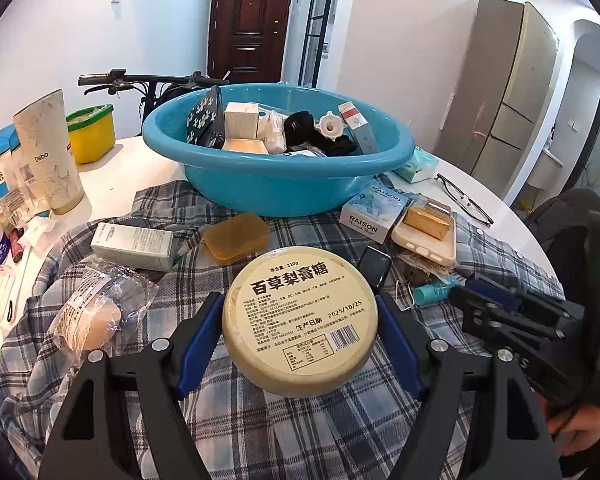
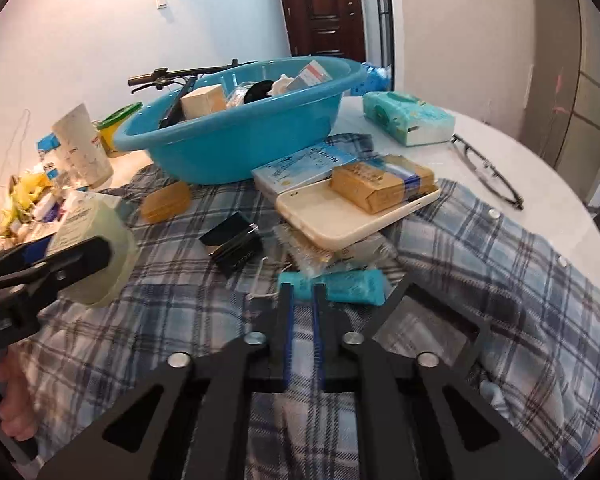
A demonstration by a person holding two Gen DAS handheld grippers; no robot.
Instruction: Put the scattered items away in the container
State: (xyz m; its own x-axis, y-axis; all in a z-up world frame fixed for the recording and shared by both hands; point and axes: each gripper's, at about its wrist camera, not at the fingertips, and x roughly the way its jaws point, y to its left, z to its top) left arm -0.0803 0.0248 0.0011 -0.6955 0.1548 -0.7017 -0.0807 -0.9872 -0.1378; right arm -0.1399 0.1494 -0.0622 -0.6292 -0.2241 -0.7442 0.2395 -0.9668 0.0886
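Note:
My left gripper (image 1: pixel 300 300) is shut on a round cream tin (image 1: pixel 300 320) with a printed label, its blue pads pressing on both sides just above the plaid shirt (image 1: pixel 260 420). The same tin (image 2: pixel 96 240) shows at the left of the right wrist view. My right gripper (image 2: pixel 303 292) has its jaws nearly together, clamped on the cap end of a teal tube (image 2: pixel 352 286) lying on the shirt (image 2: pixel 480 260). The blue basin (image 1: pixel 260 192), also in the right wrist view (image 2: pixel 228 148), stands beyond with several items inside.
On the shirt lie an amber pill case (image 1: pixel 236 236), a green-white box (image 1: pixel 132 246), a bagged item (image 1: pixel 96 316), a small black object (image 2: pixel 232 244), a phone case (image 2: pixel 340 216) bearing a brown packet, and a RAISON box (image 2: pixel 304 164). Glasses (image 2: pixel 488 176) and wipes (image 2: pixel 408 118) lie right.

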